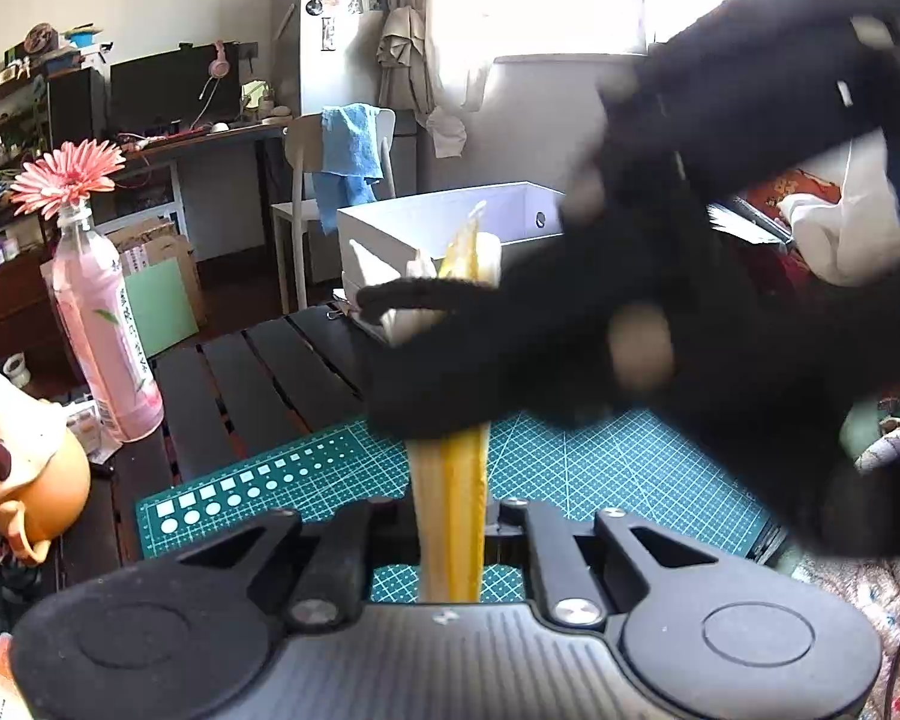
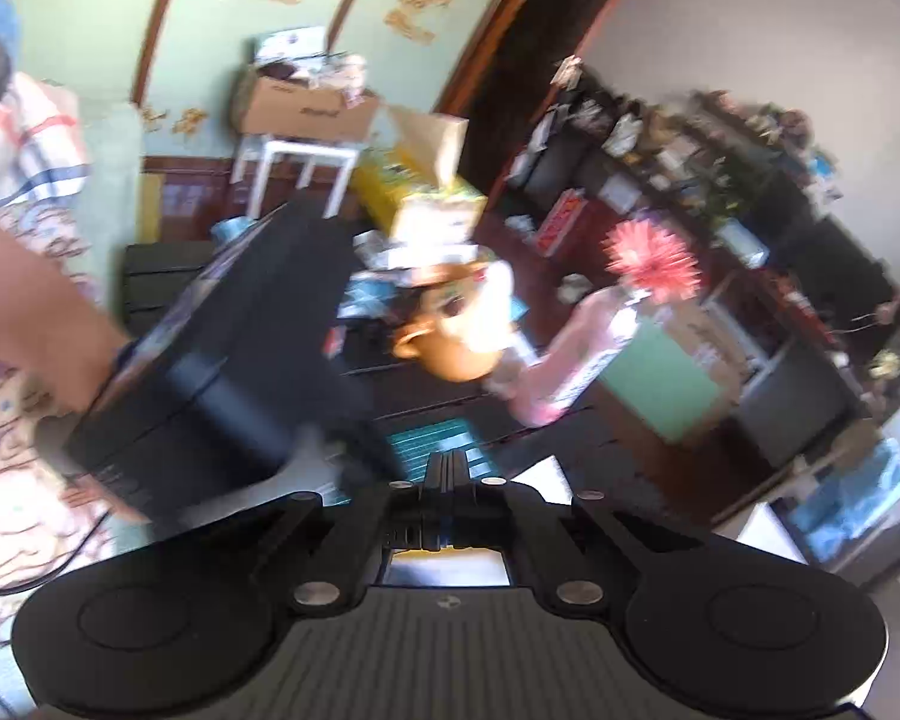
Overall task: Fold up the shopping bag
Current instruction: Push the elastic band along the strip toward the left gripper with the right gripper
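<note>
The shopping bag point(image 1: 450, 516) is a narrow yellow-orange folded strip. In the left wrist view it runs up from between the fingers of my left gripper point(image 1: 450, 540), which is shut on it, over the green cutting mat point(image 1: 570, 468). My right gripper point(image 1: 432, 324) crosses in front, black and blurred, and pinches the strip higher up; the bag's top end point(image 1: 468, 246) sticks out above it. In the right wrist view my right gripper point(image 2: 447, 468) has its fingers pressed together, with a sliver of yellow point(image 2: 444, 553) below them. The view is motion-blurred.
A pink bottle with a pink flower point(image 1: 99, 324) and an orange chicken-shaped pot point(image 1: 18, 468) stand at the left of the dark slatted table point(image 1: 258, 384). A white box point(image 1: 450, 222) sits behind. My left gripper's body point(image 2: 222, 372) fills the left of the right wrist view.
</note>
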Tool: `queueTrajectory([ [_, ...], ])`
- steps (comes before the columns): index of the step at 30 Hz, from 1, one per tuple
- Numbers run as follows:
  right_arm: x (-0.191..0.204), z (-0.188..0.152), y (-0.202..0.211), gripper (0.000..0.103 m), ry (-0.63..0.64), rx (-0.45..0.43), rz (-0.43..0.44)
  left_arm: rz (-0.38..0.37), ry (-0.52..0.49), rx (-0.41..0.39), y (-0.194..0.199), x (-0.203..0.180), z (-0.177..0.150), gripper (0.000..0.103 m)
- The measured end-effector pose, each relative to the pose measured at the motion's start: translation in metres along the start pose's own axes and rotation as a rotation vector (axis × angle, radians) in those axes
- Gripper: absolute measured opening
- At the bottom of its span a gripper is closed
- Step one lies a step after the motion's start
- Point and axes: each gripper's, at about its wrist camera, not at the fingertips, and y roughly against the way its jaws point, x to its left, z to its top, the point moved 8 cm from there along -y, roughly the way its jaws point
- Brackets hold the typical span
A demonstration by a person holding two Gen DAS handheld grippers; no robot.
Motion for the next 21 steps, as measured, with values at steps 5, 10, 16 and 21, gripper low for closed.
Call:
queueTrajectory([
  [5, -0.004, 0.001, 0.004, 0.004, -0.072, -0.027, 0.029, 0.0, -0.003, 0.002, -0.002, 0.0, -0.001, 0.011],
  [10, -0.007, -0.001, 0.01, 0.005, -0.017, -0.012, -0.062, -0.009, -0.002, 0.006, -0.003, -0.001, 0.001, 0.011],
  [16, 0.006, -0.008, 0.003, 0.009, 0.089, 0.028, -0.086, -0.008, -0.029, 0.015, -0.003, -0.006, -0.002, 0.011],
  [21, 0.008, -0.01, -0.002, 0.003, 0.105, 0.048, -0.094, 0.008, -0.046, 0.03, -0.008, -0.004, -0.003, 0.011],
])
